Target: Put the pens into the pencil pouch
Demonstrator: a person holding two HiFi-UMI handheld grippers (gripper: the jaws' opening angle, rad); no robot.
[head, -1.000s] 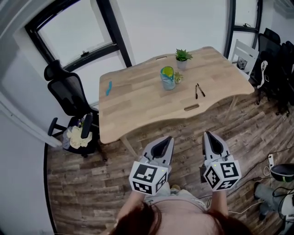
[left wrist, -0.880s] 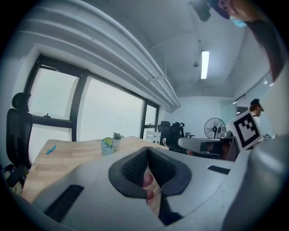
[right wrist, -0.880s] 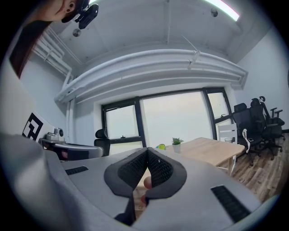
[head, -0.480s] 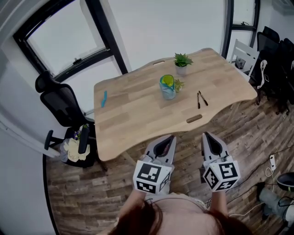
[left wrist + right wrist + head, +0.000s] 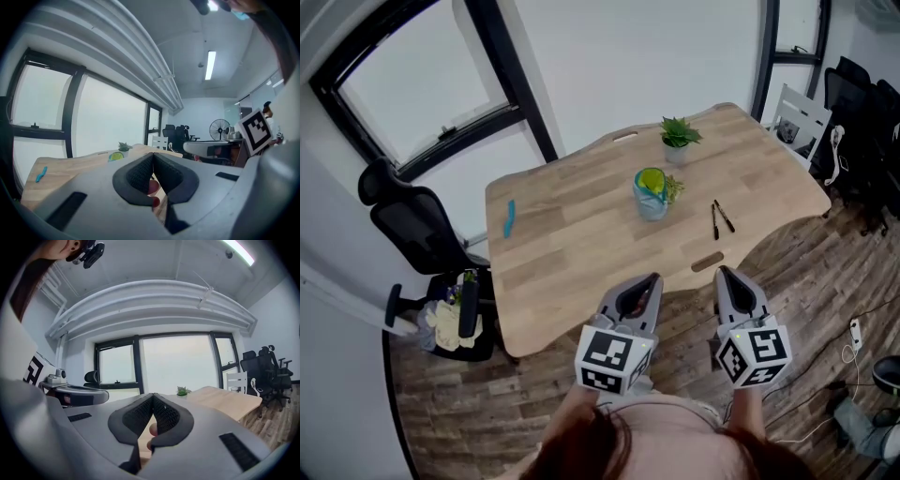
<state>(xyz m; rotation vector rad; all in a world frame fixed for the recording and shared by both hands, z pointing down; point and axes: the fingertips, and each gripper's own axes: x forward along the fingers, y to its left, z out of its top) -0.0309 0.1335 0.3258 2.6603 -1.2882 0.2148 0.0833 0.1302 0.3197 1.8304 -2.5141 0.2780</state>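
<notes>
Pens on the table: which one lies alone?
The blue pen, alone near the table's left edge; the two black pens lie side by side at the right.

Colours at your counter
Your left tool [image 5: 651, 279] and right tool [image 5: 723, 273] are grey with black textured pads, and their cubes carry black-and-white square markers. Counter [image 5: 572, 253] is pale wood grain; pens [image 5: 721, 217] black; pencil pouch [image 5: 652, 193] see-through teal with a lime-yellow patch; plant [image 5: 679, 130] green in a whitish pot; small item [image 5: 509, 217] bright blue. Floor [image 5: 459, 403] dark brown planks, chair [image 5: 408, 220] black.
</notes>
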